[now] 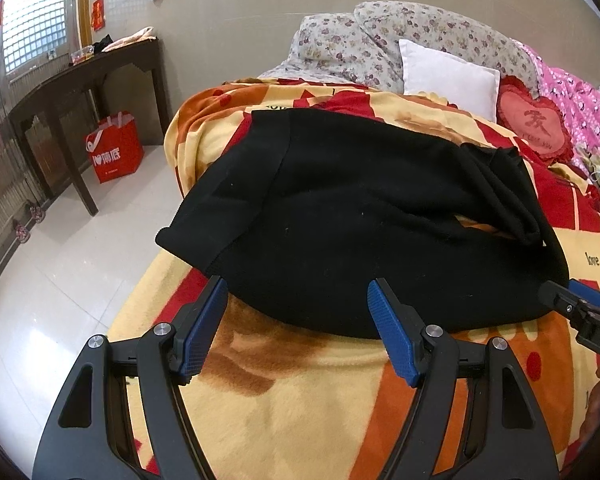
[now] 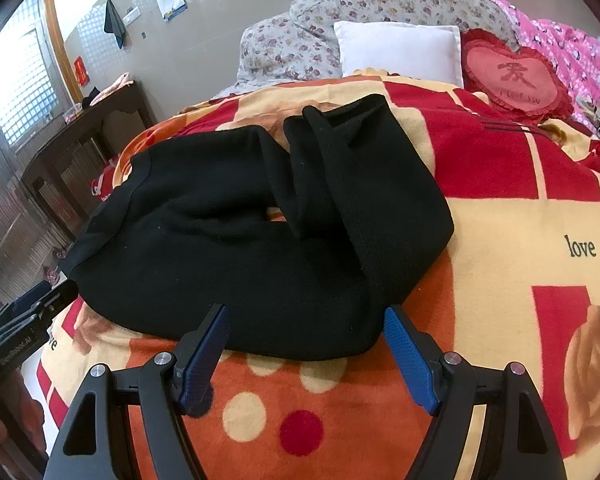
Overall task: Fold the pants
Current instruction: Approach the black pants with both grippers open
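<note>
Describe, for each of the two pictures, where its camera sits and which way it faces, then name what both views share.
Left wrist view: sits on the left hand-held gripper, open, facing across the bed at the black pants; the right hand-held gripper shows at the right edge.
Right wrist view: sits on the right hand-held gripper, open, facing the pants' near edge; the left gripper's body shows at the left edge.
Shared: pants, patterned blanket, white pillow, heart cushion, dark table.

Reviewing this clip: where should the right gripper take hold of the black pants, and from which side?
Probably the near folded edge of the black pants, approached low along the blanket. That edge lies just ahead of the open right gripper and looks thick enough to pinch.
</note>
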`<act>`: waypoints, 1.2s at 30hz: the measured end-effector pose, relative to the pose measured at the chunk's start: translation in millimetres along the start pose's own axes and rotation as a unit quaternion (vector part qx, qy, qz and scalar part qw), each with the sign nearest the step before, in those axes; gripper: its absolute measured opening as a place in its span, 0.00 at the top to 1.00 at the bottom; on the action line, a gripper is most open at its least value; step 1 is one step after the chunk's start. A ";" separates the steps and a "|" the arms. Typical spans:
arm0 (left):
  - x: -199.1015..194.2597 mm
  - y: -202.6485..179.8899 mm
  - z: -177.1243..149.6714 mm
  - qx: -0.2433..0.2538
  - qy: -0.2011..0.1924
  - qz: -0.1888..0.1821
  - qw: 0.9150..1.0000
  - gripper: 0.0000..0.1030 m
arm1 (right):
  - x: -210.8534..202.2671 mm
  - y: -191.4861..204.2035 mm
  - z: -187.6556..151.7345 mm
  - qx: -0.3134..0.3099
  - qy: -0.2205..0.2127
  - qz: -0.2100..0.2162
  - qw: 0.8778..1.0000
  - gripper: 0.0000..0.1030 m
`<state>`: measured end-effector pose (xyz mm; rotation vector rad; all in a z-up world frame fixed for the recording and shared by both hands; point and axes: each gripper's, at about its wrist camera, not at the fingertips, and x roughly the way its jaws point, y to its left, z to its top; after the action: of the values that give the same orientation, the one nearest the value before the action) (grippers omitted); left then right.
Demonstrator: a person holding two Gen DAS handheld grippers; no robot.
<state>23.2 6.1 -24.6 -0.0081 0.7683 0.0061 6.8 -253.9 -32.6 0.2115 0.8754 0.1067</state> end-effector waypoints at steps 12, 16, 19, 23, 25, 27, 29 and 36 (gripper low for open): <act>2.5 -4.9 -1.7 0.001 0.001 -0.005 1.000 0.29 | 1.4 -1.5 0.6 0.003 0.004 -0.002 1.000 0.25; 2.8 -6.2 -1.9 0.001 0.004 -0.007 1.000 0.29 | 2.2 -1.9 0.2 0.002 0.006 -0.003 1.000 0.25; 2.6 -5.9 -1.9 0.001 0.005 -0.008 1.000 0.29 | 3.2 -1.5 0.4 -0.001 0.008 -0.004 1.000 0.25; 4.5 -6.3 -0.8 0.000 0.009 -0.010 1.000 0.29 | 4.5 -0.6 0.9 -0.003 0.010 -0.006 1.000 0.25; 5.5 -7.1 -0.5 0.000 0.011 -0.011 1.000 0.29 | 5.2 -1.3 1.3 -0.002 0.011 -0.005 1.000 0.25; 5.5 -6.9 -0.3 0.000 0.011 -0.011 1.000 0.29 | 5.5 -1.8 1.9 0.000 0.011 -0.004 1.000 0.25; 7.2 -7.5 0.1 0.000 0.013 -0.010 1.000 0.29 | 5.9 -1.6 2.3 -0.001 0.011 -0.003 1.000 0.25; 13.8 -7.0 2.1 -0.002 0.020 -0.005 1.000 0.29 | 8.8 -1.6 4.0 -0.004 0.013 -0.001 1.000 0.25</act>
<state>34.7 -0.8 -32.6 -0.0159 0.8086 -0.0031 15.5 -254.5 -37.2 0.2027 0.9015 0.1106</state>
